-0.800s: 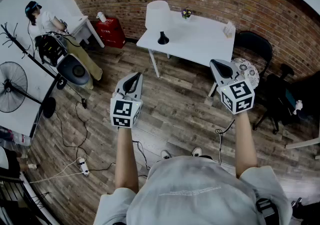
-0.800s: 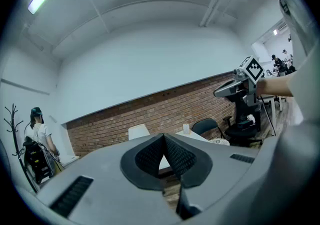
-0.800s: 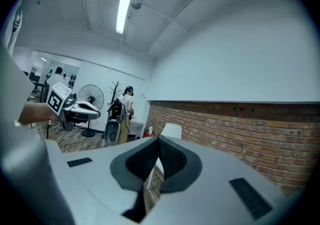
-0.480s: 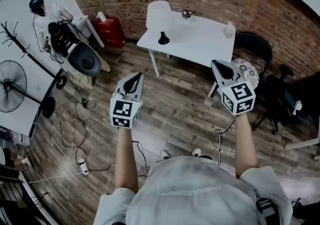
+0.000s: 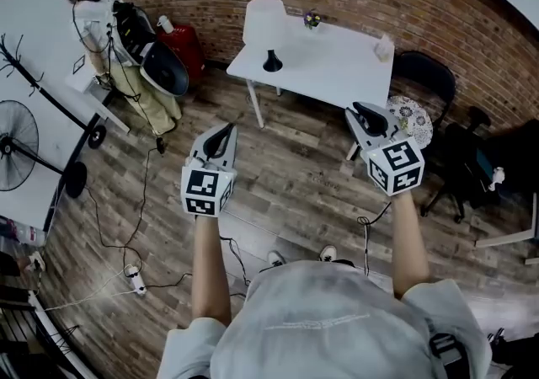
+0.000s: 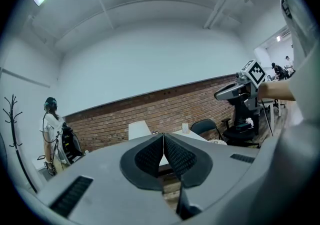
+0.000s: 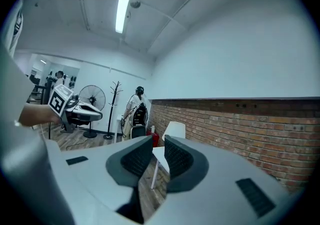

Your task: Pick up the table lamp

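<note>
The table lamp [image 5: 264,24] has a white shade and a black foot. It stands at the near left corner of the white table [image 5: 341,70] by the brick wall. Both grippers hang in the air over the wood floor, well short of the table. My left gripper [image 5: 225,130] points toward the lamp, its pads pressed together with nothing between them. My right gripper [image 5: 362,109] is near the table's right front leg, with a narrow gap between its pads. In the left gripper view the lamp's shade [image 6: 138,130] shows just left of the left gripper [image 6: 163,138]. In the right gripper view the lamp [image 7: 175,130] rises above the right gripper [image 7: 158,145].
A small plant [image 5: 312,21] and a cup [image 5: 384,48] stand on the table. A black chair [image 5: 430,76] and a round patterned seat [image 5: 413,121] are at the right. At the upper left a person [image 5: 91,22] holds a black office chair [image 5: 163,71]. A fan [image 5: 18,143] and floor cables [image 5: 126,226] lie left.
The person at the upper left has stood up and lifted the black office chair toward the wall. Both grippers have barely shifted.
</note>
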`<state>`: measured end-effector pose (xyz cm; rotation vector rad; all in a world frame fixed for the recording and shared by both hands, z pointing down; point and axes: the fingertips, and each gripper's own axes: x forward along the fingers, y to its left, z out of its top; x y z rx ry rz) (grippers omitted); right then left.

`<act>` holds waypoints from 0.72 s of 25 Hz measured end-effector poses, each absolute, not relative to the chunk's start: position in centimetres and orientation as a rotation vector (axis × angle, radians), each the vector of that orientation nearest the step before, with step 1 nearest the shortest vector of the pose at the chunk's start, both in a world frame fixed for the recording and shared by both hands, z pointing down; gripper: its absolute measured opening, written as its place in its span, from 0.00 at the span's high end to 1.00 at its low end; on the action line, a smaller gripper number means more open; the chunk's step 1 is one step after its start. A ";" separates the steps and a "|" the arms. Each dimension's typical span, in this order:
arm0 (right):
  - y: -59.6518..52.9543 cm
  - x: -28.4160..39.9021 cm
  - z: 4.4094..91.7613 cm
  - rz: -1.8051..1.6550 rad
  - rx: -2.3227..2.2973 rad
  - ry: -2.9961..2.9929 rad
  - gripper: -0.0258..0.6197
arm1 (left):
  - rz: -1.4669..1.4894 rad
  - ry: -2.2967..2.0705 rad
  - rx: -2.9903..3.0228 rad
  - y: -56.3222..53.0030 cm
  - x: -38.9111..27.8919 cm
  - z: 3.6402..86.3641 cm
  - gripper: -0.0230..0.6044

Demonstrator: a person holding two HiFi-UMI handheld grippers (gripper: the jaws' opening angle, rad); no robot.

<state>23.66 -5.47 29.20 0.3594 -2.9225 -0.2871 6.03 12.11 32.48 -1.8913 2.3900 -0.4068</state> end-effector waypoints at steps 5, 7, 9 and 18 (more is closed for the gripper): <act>-5.1 22.6 30.0 -0.275 0.348 -2.905 0.74 | -0.399 2.388 -1.918 12.0 5.0 33.2 0.94; -4.9 21.7 30.3 -0.274 0.333 -2.899 0.68 | -0.399 2.388 -1.923 11.9 4.2 33.4 0.94; -4.7 21.1 30.4 -0.265 0.319 -2.898 0.68 | -0.389 2.387 -1.928 11.9 3.6 33.4 0.94; -4.4 19.0 31.4 -0.223 0.377 -2.885 0.66 | -0.360 2.379 -1.969 11.7 1.2 34.5 0.94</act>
